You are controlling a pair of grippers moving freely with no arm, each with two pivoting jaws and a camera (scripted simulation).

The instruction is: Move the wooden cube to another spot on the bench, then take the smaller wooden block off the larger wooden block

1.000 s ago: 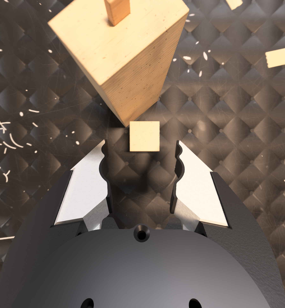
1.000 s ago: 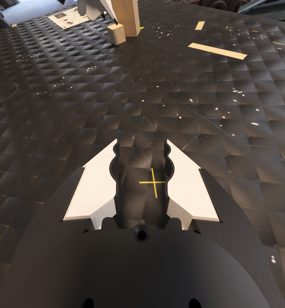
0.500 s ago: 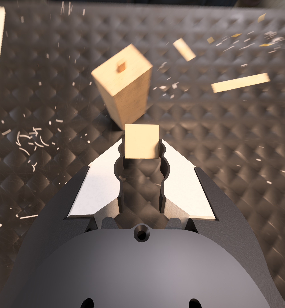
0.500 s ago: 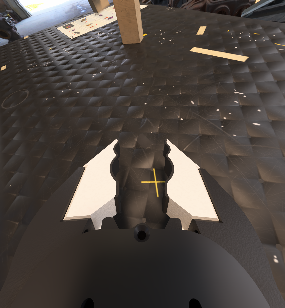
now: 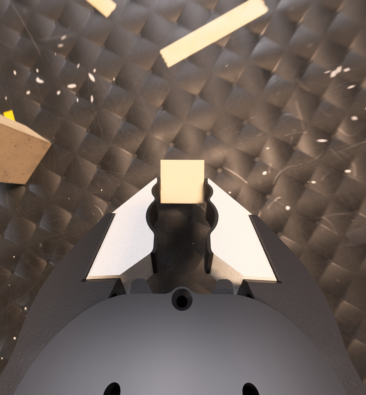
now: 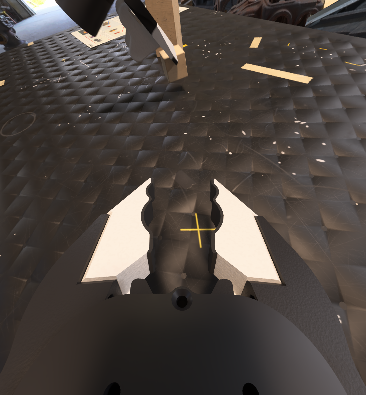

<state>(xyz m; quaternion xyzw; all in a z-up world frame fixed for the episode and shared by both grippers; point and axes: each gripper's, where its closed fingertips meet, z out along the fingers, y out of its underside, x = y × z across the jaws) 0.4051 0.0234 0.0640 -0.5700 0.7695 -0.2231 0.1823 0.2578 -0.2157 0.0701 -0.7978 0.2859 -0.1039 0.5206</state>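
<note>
My left gripper [image 5: 182, 181] is shut on the small pale wooden cube [image 5: 182, 178], which sits between its fingertips. In the right wrist view the left gripper [image 6: 167, 57] holds the cube [image 6: 175, 68] just above the dark bench, close in front of the tall larger wooden block [image 6: 167, 19]. That block shows at the left edge of the left wrist view [image 5: 11, 154]. The smaller block on top of it is out of view. My right gripper [image 6: 182, 183] is open and empty, low over a yellow cross mark [image 6: 198, 229].
A long flat wood strip [image 6: 276, 72] lies right of the blocks and also shows in the left wrist view [image 5: 212, 32]. A shorter strip [image 6: 255, 42] and a paper sheet [image 6: 100, 36] lie farther back. Wood chips are scattered over the embossed bench.
My left gripper shut on the cube, lifted it and carried it to the right, away from the larger block. The right gripper has stayed over the yellow cross.
</note>
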